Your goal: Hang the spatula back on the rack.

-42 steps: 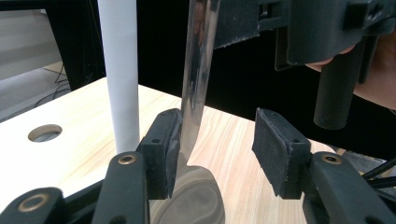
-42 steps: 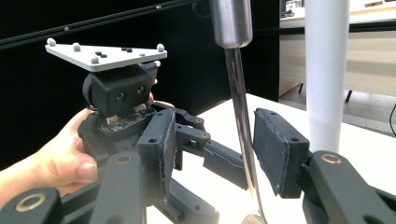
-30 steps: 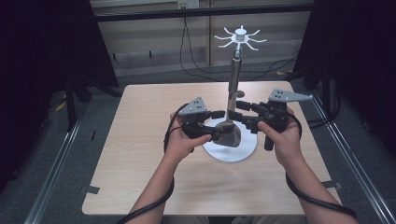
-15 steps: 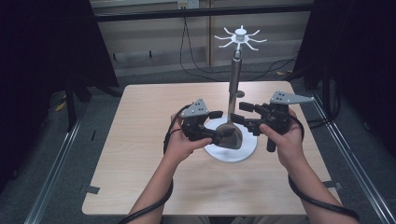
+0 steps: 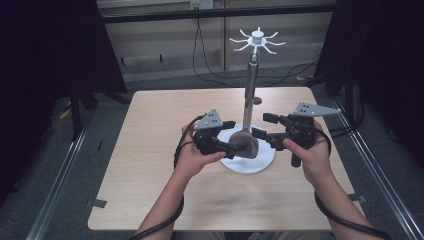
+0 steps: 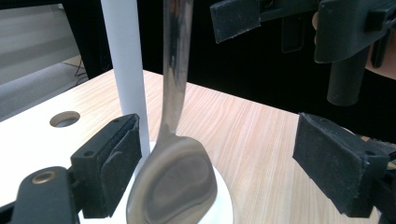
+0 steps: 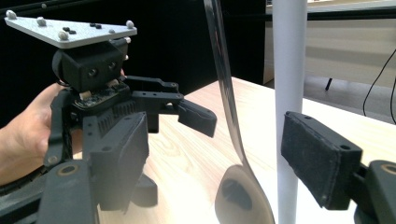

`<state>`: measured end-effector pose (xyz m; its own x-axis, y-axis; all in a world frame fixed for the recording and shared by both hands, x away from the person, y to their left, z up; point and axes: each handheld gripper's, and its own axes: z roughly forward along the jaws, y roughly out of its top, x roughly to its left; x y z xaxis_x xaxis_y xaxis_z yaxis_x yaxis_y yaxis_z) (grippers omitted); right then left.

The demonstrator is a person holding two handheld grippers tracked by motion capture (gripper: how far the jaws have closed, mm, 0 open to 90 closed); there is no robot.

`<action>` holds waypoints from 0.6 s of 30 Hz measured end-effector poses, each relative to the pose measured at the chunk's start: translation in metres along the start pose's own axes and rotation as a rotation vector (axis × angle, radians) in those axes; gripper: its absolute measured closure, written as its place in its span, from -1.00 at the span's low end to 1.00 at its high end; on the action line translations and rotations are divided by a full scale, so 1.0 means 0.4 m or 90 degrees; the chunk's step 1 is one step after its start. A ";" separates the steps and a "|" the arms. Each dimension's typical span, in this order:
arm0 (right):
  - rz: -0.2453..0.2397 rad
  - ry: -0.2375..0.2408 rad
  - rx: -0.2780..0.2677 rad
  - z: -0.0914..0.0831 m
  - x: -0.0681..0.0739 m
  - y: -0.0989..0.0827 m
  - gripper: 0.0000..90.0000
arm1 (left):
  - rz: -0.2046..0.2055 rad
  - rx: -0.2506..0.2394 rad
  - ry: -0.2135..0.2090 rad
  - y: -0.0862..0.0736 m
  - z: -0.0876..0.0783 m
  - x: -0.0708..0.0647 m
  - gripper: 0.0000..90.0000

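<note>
Spoon (image 5: pixel 246 135) stood nearly upright against the white pole (image 5: pixel 251 82) of the stand, its bowl down on the round white base (image 5: pixel 260 162) and its handle running up alongside the pole toward the spoked top (image 5: pixel 257 40). That upright long axis was what my next move hung on, as I judged it: any new grip would have to come in level, across the handle, not from above.

My left gripper (image 5: pixel 227 142) sat just left of the bowl, and my right gripper (image 5: pixel 264 127) just right of it, a little higher, both pointed inward at the spoon from opposite sides. In the left gripper view the bowl (image 6: pixel 175 182) lay between my pads (image 6: pixel 119 161), closer to the left one, with a clear gap on either side; those jaws had just been opening, and they stood wide with nothing pressed. In the right gripper view the thin handle (image 7: pixel 226 93) rose between my pads (image 7: pixel 320 158) with the pole just behind, again untouched; those jaws too had just been opening and were well apart, gripping nothing.

So the spoon leaned there on its own, held by neither hand. My left gripper was the nearer to the bowl, my right the nearer to the lower handle. The pole stood so close behind that a careless close could pinch it along with the spoon.
</note>
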<state>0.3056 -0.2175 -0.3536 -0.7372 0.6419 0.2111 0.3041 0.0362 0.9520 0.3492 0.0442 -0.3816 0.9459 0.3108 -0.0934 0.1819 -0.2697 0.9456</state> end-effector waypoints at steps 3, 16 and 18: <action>0.004 -0.001 0.004 -0.003 -0.003 -0.008 -0.54 | 0.001 0.003 0.003 -0.006 -0.006 -0.001 -0.67; 0.005 -0.005 0.015 -0.019 -0.011 -0.045 -0.59 | 0.004 0.012 0.014 -0.028 -0.023 -0.002 -0.67; 0.001 -0.006 0.022 -0.024 -0.014 -0.057 -0.60 | 0.005 0.017 0.018 -0.037 -0.025 -0.003 -0.68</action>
<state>0.2970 -0.2294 -0.3743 -0.7306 0.6496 0.2105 0.3259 0.0608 0.9434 0.3428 0.0570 -0.3923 0.9391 0.3348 -0.0770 0.1827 -0.2968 0.9373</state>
